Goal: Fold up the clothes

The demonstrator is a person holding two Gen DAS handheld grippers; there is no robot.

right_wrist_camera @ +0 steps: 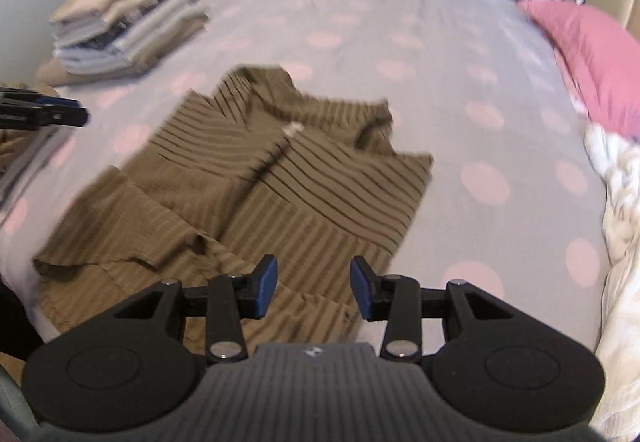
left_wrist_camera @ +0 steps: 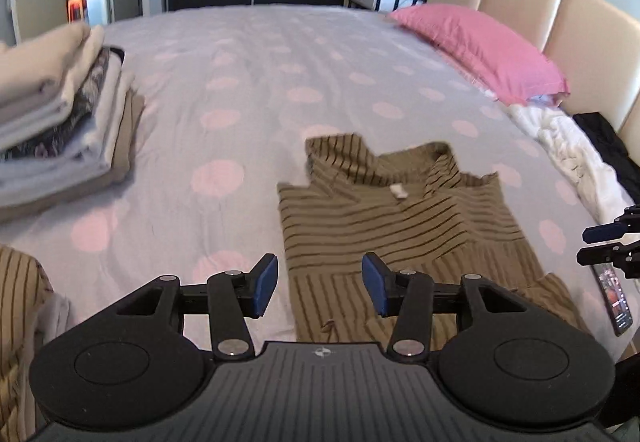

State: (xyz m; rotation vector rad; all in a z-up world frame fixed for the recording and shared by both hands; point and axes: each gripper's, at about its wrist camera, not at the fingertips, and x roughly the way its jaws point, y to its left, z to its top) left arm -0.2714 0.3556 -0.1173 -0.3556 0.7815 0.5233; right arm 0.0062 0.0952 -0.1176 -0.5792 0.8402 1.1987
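An olive striped garment (left_wrist_camera: 404,226) lies spread on the bed, collar away from me, with a small white tag near the neck; the right wrist view has the same garment (right_wrist_camera: 256,177). My left gripper (left_wrist_camera: 320,288) hovers over its near left edge, open, nothing between the blue pads. My right gripper (right_wrist_camera: 314,288) hovers over its near right hem, open and empty. The right gripper's fingers (left_wrist_camera: 604,244) show at the far right of the left wrist view. At the left edge of the right wrist view, the left gripper's fingers (right_wrist_camera: 48,113) poke in.
A stack of folded clothes (left_wrist_camera: 60,109) sits at the left of the dotted bedspread (left_wrist_camera: 256,81). A pink pillow (left_wrist_camera: 480,49) and crumpled white fabric (left_wrist_camera: 560,145) lie along the headboard side. A phone (left_wrist_camera: 614,298) rests near the right bed edge. More striped fabric (left_wrist_camera: 20,322) lies at the near left.
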